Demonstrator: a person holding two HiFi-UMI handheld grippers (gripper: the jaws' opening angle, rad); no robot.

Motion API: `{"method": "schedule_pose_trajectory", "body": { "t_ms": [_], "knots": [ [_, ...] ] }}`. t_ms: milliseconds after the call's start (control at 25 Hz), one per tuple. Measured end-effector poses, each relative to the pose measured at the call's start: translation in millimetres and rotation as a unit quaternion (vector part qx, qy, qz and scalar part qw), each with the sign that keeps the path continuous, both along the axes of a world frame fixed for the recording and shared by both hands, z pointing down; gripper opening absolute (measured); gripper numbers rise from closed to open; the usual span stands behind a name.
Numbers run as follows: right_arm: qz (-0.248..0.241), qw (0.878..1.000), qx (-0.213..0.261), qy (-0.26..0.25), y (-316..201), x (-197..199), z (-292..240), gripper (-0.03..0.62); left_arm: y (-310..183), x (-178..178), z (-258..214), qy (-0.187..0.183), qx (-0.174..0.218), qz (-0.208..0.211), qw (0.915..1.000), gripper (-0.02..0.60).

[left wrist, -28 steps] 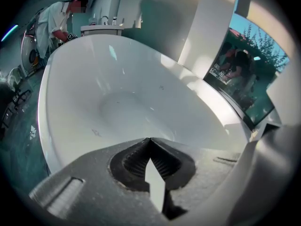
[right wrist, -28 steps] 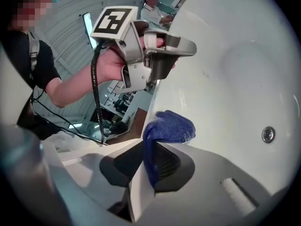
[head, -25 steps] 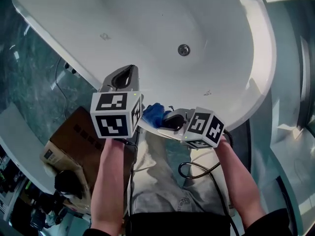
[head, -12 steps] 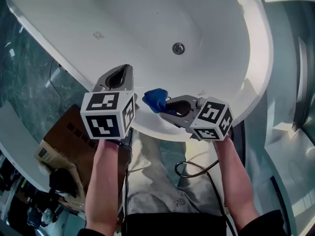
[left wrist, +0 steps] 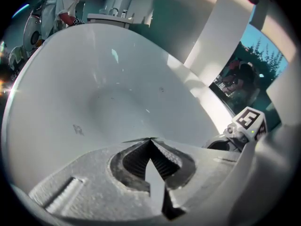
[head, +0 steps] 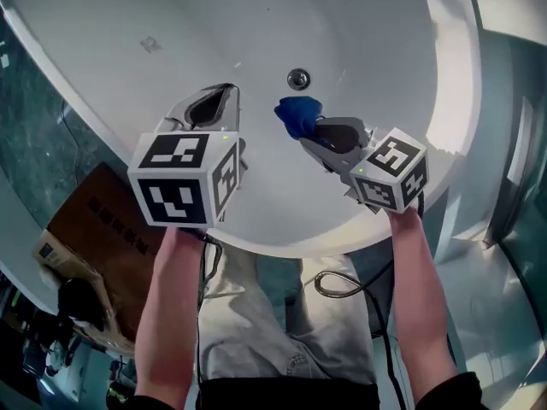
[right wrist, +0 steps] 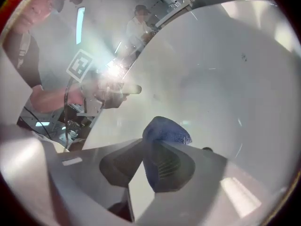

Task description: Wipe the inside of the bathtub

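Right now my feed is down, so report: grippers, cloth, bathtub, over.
Left gripper shut, empty. Right gripper shut on blue cloth, inside bathtub near drain. No obstruction seen.

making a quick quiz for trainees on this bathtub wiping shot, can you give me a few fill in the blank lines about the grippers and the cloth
The cloth clamped in the right gripper is ____ in colour.
The left gripper has its jaws together and holds ____.
In the head view, the round metal ____ in the bathtub floor lies just beyond the cloth.
Missing words: blue; nothing; drain.
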State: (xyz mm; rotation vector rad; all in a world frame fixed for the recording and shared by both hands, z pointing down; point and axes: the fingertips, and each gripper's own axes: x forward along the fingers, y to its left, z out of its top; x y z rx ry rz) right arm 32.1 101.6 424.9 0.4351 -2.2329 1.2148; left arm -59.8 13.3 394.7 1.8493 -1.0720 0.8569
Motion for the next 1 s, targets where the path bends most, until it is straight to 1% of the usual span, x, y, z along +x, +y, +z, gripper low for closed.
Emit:
{"method": "schedule_pose_trajectory", "body": {
  "t_ms": [80, 240, 400, 520, 640, 760, 920, 1000],
  "knots": [
    [-0.008, 1.0, 0.0, 0.018, -5.6, 8.1, 19.0, 0.075, -0.6, 6.1, 15.2, 0.007, -0.006, -0.007, 0.9999, 0.005],
    [-0.044, 0.998, -0.007, 0.047, -14.4, 21.3, 63.9, 0.075, 2.7, 17.6, 55.8, 0.014, -0.027, -0.024, 0.9992, 0.005],
    [-0.076, 0.995, -0.016, 0.062, -21.8, 25.4, 101.8, 0.075, 5.4, 24.1, 89.1, 0.016, -0.044, -0.034, 0.9983, 0.005],
    [-0.108, 0.991, -0.019, 0.072, -23.4, 26.6, 127.3, 0.075, 4.5, 29.5, 109.2, 0.024, -0.052, -0.048, 0.9972, 0.005],
    [-0.129, 0.987, -0.015, 0.089, -23.3, 27.6, 160.3, 0.075, 3.8, 34.8, 133.6, 0.031, -0.058, -0.046, 0.9968, 0.005],
    [-0.147, 0.984, -0.021, 0.101, -13.8, 25.6, 191.7, 0.075, 12.5, 35.4, 156.9, 0.028, -0.069, -0.042, 0.9964, 0.005],
    [-0.181, 0.979, -0.048, 0.082, 12.9, 17.5, 222.4, 0.075, 25.1, 34.0, 177.3, 0.027, -0.091, -0.065, 0.9934, 0.005],
    [-0.204, 0.973, -0.063, 0.085, 27.9, 14.1, 232.9, 0.075, 29.2, 34.2, 182.8, 0.025, -0.097, -0.073, 0.9922, 0.005]
  ]
}}
